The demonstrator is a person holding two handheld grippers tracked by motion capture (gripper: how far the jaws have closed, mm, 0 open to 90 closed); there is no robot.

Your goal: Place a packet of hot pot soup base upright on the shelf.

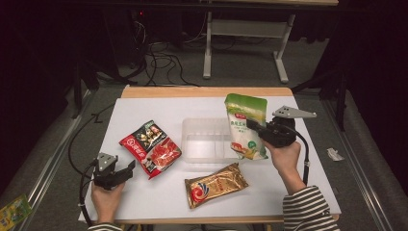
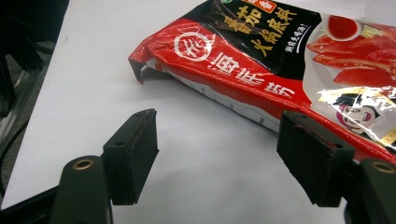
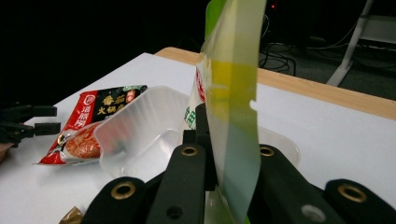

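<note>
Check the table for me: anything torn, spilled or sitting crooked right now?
Nothing spilled. The red packet has a ragged, turned-up corner near the open left gripper. The green pouch hangs upright in the right gripper over the clear tray.

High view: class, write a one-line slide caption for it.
Right gripper holds a green-and-white pouch upright over a clear plastic tray; the open left gripper rests beside a red hotpot-base packet.
</note>
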